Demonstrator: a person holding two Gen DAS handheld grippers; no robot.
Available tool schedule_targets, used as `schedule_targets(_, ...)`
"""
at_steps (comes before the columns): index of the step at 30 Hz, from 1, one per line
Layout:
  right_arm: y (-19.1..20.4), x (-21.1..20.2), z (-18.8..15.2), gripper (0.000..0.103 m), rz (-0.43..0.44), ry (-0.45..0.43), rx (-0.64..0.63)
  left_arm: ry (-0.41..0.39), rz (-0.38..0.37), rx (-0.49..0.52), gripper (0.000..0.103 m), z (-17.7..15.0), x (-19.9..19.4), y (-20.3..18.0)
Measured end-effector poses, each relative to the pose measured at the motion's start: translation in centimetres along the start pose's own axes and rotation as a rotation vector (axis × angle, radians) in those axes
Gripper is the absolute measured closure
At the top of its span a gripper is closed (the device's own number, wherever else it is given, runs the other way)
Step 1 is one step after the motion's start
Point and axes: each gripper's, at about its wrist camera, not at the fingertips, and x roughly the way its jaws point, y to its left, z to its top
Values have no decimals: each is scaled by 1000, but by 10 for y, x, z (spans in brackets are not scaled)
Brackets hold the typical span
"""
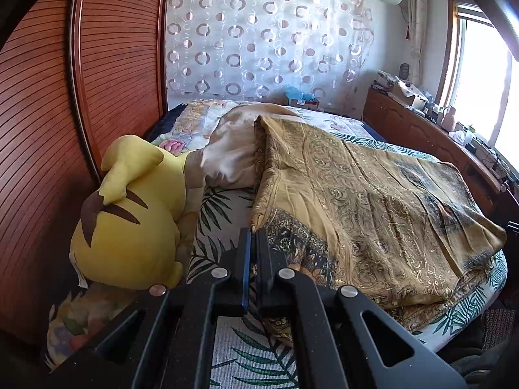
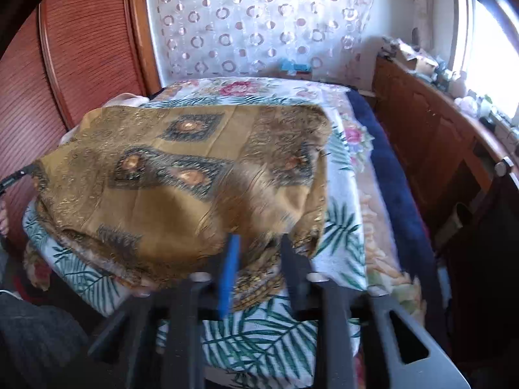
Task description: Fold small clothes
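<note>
a gold patterned cloth (image 1: 373, 201) is seen spread in folds over the near part of a bed (image 1: 227, 220), which is covered by a palm-leaf sheet. its dark-bordered corner lies at the tips of the left gripper (image 1: 254, 231).

left gripper: the jaws are nearly together, with only a thin slit between the fingers. the cloth's edge lies right at the tips; whether it is pinched cannot be told.

right gripper (image 2: 259, 243): the jaws are parted, blue pad on one finger. a bunched edge of the cloth (image 2: 181, 175) is seen between and under the fingers, near the bed's front edge; no pressing of the pads on it is visible. the picture is blurred here.

in the right wrist view the cloth is raised in a hump toward the bed's left side.

a yellow plush toy (image 1: 129, 214) is found at the bed's left edge, against a reddish slatted wardrobe (image 1: 48, 113). a pale pillow (image 1: 233, 152) lies beside the cloth's far end. a low wooden cabinet (image 1: 421, 136) runs along the bed's right side, under a window (image 1: 480, 81).
</note>
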Motion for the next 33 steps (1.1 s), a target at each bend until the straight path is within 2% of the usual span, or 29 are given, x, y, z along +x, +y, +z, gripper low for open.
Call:
schedule_targets(1, 0, -1, 0, 56, -18, -11, -2, -2, 2, 2, 91, 1, -1, -1)
schedule_targets(3, -1, -8, 1, 55, -34, -44, 0, -10, -1, 8, 70, 2, -3, -3)
schedule_targets(5, 1, -13, 2, 53, -28, -67, 7, -20, -3, 11, 61, 2, -5, -3)
schedule_targets(7, 3, -16, 4, 52, -13, -80, 15, -21, 6, 15, 60, 4, -5, -5)
schedule_targets(9, 9, -17, 7, 51, 9, -94, 21, -19, 18, 22, 53, 5, -4, -7)
schedule_targets(16, 41, -1, 19, 50, 80, -115, -24, -20, 17, 31, 49, 1, -1, -11)
schedule_targets(21, 74, 33, 20, 50, 142, -61, -78, 1, 10, 31, 49, -5, 5, -12)
schedule_targets(27, 102, 80, 15, 50, 161, 12, -131, 36, 9, 15, 49, -14, 13, -8)
schedule_targets(31, 105, 108, 15, 50, 143, 55, -142, 65, 2, -6, 49, -21, 18, -1)
schedule_targets(33, 105, 111, 15, 50, 136, 50, -145, 83, -4, -17, 49, -26, 22, 1)
